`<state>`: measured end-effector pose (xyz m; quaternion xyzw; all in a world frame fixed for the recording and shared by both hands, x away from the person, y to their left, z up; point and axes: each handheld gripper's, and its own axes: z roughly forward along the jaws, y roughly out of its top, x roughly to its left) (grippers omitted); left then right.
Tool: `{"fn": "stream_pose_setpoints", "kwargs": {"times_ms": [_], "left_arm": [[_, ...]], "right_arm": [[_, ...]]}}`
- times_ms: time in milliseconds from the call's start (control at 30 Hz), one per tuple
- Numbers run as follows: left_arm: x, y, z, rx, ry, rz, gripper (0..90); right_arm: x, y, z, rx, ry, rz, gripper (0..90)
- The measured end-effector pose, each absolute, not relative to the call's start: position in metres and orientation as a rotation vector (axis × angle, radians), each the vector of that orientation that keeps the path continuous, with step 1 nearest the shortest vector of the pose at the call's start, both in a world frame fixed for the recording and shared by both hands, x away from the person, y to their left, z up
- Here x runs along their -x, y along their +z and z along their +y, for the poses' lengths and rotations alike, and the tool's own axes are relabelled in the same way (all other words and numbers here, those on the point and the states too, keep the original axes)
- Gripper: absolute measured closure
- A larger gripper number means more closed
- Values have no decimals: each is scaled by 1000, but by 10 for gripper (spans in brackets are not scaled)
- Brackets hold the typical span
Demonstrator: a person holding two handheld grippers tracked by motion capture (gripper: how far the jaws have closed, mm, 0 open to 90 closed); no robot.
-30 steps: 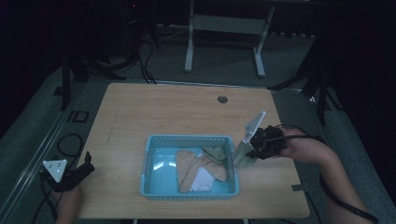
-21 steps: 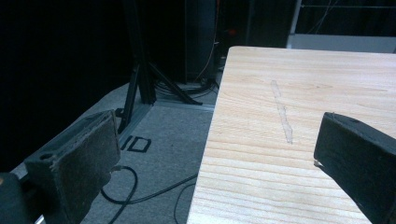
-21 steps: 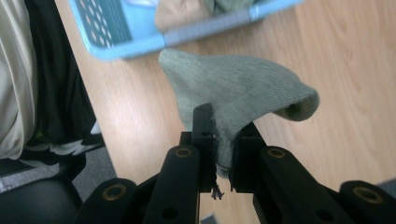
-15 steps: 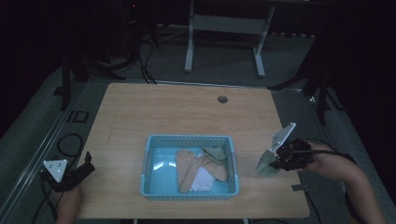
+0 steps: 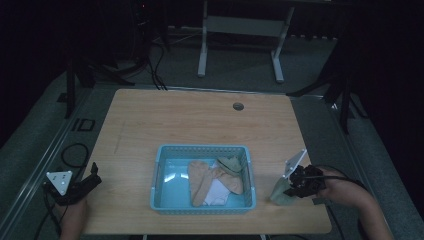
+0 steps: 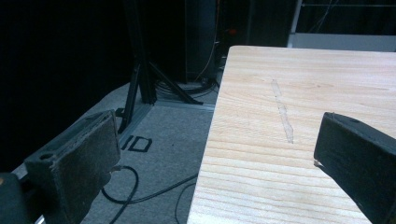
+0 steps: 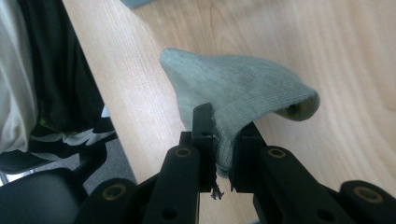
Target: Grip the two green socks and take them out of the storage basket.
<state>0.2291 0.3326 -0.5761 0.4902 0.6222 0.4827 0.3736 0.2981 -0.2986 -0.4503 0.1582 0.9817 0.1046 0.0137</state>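
1. The grey-green sock hangs from my right gripper, whose two black jaws are closed on a fold of its fabric; its open cuff points to the right in the right gripper view.
2. In the high view that sock sits low over the near right part of the table, to the right of the basket and apart from it. I cannot tell whether its bottom edge touches the wood.
3. My right gripper is held by my right hand, which comes in from the lower right, with the grey three-cornered plate standing above it and a cable trailing back along my forearm.
4. The light blue basket stands near the front middle of the table. Inside it lie tan socks, a white piece of cloth beneath them, and an olive sock toward the far right corner.
5. My left gripper rests at the near left edge of the table, off to the left of the basket and well apart from it. Its jaws stand wide apart with nothing between them; the left gripper view shows the table edge and grey floor through the gap.
6. A small round hole sits in the table near the far edge.
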Motion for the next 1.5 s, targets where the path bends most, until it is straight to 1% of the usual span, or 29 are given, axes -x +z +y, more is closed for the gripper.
{"fn": "stream_pose_setpoints", "kwargs": {"times_ms": [233,500,600,633,700,767,833,867,933,1133,1333,1500], "left_arm": [[-229,-576,333,-1256,1237,1594,4],[-229,-576,333,-1255,1236,1594,4],[-229,-576,333,-1255,1235,1594,4],[-229,-576,333,-1255,1235,1594,4],[-229,-576,333,-1254,1234,1595,4],[-229,-576,333,-1255,1235,1594,4],[-229,-576,333,-1256,1236,1593,4],[-229,-576,333,-1256,1236,1593,4],[-229,-576,332,-1257,1237,1594,4],[-229,-576,333,-1256,1234,1594,4],[-229,-576,333,-1256,1233,1594,4],[-229,-576,333,-1256,1232,1594,4]], "right_arm": [[-315,-485,-292,-500,261,3079,824],[-340,-504,-286,-514,224,3087,813],[-347,-509,-285,-522,199,3081,763],[-348,-509,-285,-530,200,3079,715],[-349,-506,-285,-518,207,3065,659],[-350,-498,-285,-513,220,3047,581],[-350,-489,-285,-502,214,3031,559],[-350,-489,-285,-502,214,3031,559],[-350,-475,-282,-497,227,3015,541],[-351,-451,-270,-452,239,3002,505],[-354,-433,-252,-417,238,2990,502],[-356,-425,-236,-374,241,2994,502]]}}
